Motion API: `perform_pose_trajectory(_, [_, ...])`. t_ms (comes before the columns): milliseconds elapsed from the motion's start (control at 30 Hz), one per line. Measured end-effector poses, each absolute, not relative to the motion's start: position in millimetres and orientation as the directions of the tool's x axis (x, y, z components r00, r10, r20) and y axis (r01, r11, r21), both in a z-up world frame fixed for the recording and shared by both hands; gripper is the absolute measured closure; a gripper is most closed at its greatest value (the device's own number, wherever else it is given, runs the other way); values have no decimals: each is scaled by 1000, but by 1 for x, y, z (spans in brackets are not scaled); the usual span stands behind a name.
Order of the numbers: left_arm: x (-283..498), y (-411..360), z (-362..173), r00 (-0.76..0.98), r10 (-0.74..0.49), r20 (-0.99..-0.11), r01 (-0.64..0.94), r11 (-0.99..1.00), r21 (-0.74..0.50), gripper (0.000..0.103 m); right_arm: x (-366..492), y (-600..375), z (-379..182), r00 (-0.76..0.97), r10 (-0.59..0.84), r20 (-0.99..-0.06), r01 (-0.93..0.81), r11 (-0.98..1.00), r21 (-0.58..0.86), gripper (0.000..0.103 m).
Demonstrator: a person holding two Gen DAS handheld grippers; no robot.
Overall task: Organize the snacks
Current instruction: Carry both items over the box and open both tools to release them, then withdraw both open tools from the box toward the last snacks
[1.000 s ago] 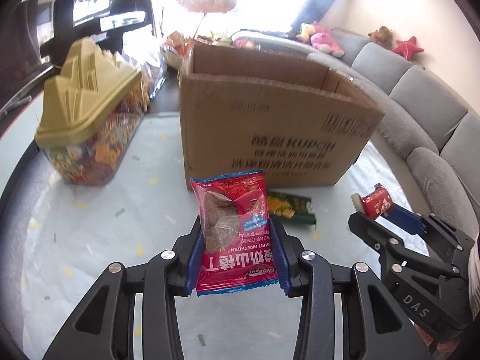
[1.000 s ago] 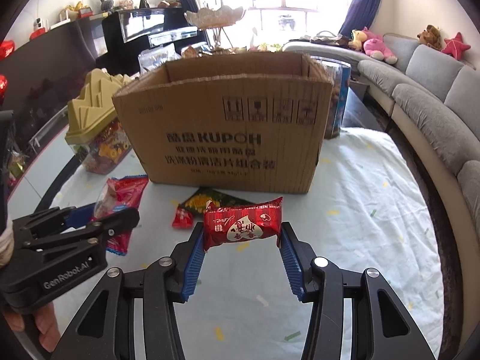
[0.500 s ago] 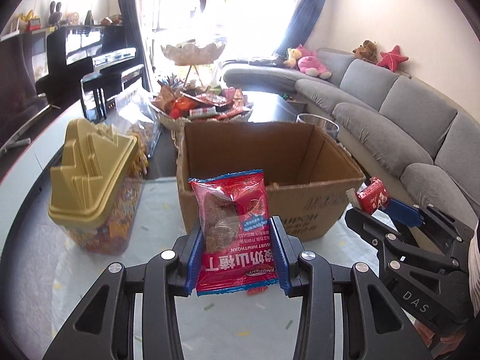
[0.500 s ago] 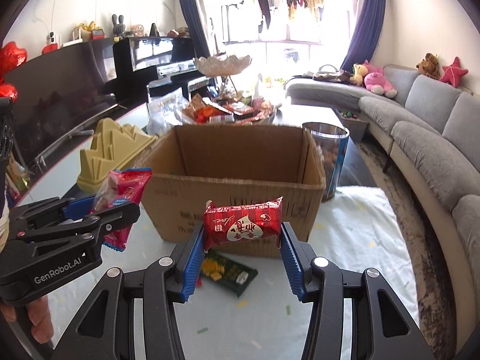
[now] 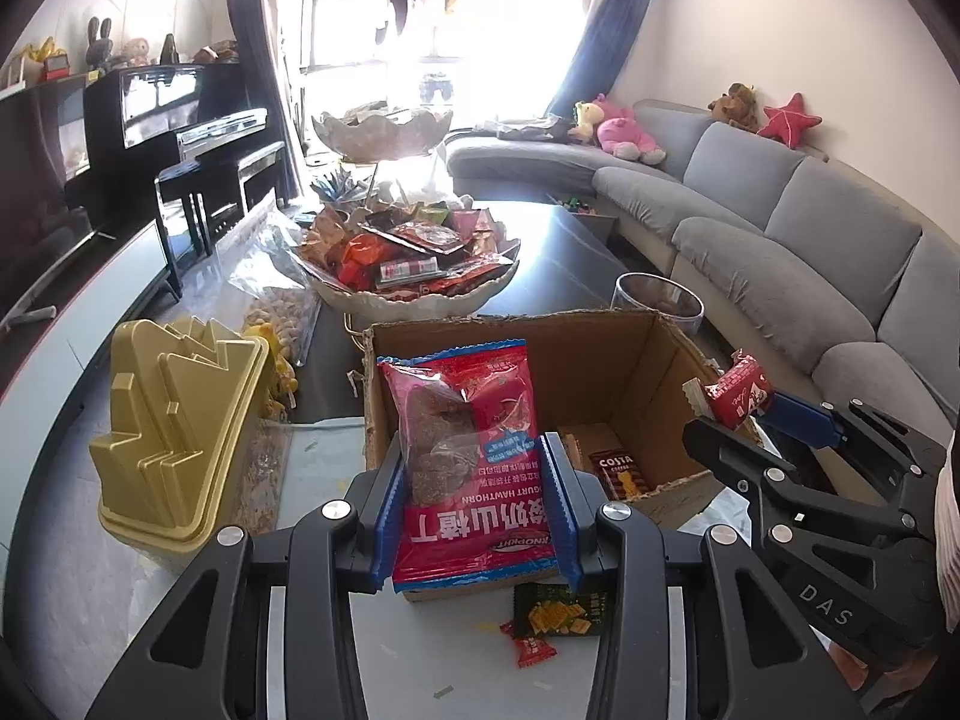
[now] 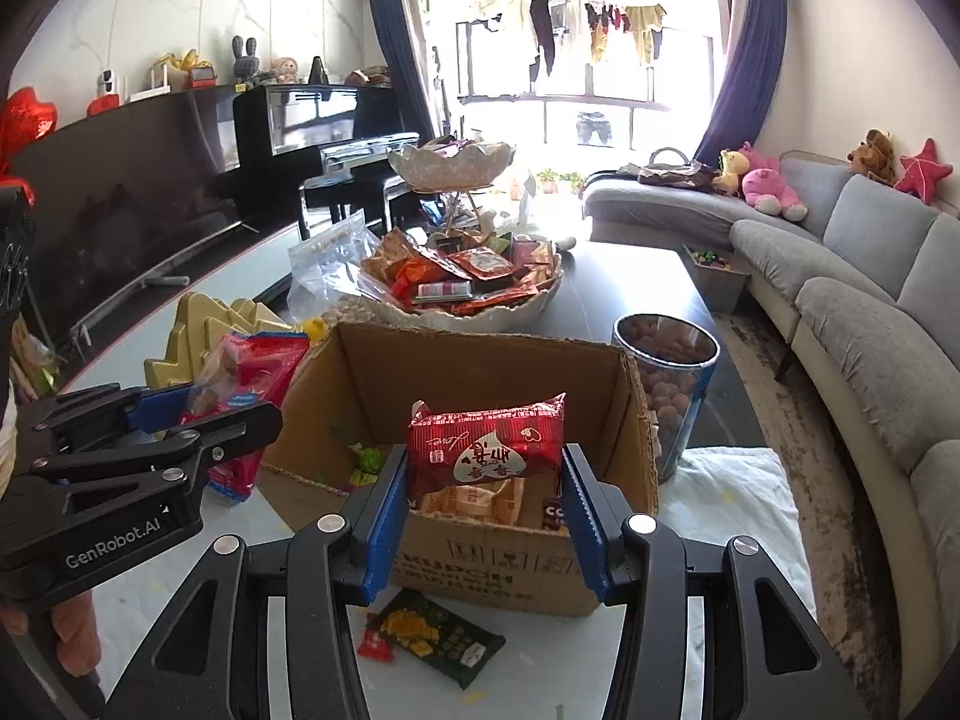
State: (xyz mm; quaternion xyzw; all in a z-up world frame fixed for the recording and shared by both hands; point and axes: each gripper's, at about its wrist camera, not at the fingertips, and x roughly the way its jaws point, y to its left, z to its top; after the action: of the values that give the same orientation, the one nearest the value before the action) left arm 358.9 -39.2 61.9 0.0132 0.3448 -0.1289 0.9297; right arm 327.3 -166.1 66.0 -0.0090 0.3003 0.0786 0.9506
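Note:
My left gripper (image 5: 474,480) is shut on a tall red hawthorn snack bag (image 5: 465,456), held upright above the near wall of the open cardboard box (image 5: 606,360). My right gripper (image 6: 486,474) is shut on a wide red snack pack (image 6: 486,444), held crosswise over the same box (image 6: 480,372). Each gripper shows in the other's view: the right one (image 5: 738,402) at the box's right side, the left one (image 6: 234,402) at its left. Several packets lie in the box, among them a brown Costa pack (image 5: 618,471).
A green cracker packet (image 6: 438,639) and a small red candy (image 6: 375,642) lie on the table in front of the box. A gold-lidded jar (image 5: 174,432) stands left, a metal tin (image 6: 672,372) right, a heaped snack bowl (image 5: 414,264) behind. A grey sofa (image 5: 810,258) curves along the right.
Both grippers have risen with their packs, from table level in front of the box to above its rim, so the inside of the box now shows.

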Motion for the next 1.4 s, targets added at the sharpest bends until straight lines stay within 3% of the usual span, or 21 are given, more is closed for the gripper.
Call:
perform_pose_trajectory(333, [396,-49,52,688,-225,-690,267,962,-47,61,359,-163,59,793,136,-594,-155,988,19,53])
perform_pose_trajectory(400, [398,-49,51,695,-192,-692,249,968,-19,45,365,-163,57,791,126,-599,-147,989,13,47])
perform_pose_trajectory(433, [396,-48,51,707,-180,-684,239,971,-8,40,366,-163,55,788,114,-605,-141,990,4,40])
perform_pose_trajectory(467, [394,-46,51,715,-171,-678,232,973,-1,38,367,-162,54,788,100,-607,-132,991,-7,39])
perform_pose_trajectory(1000, [309,-38,49,769,-183,-613,253,967,29,38,302,-167,56,834,115,-540,-164,986,-44,39])
perform_pose_trajectory(1400, [273,-37,11,718,-186,-671,257,966,7,38,268,-160,19,778,144,-612,-227,972,-60,39])
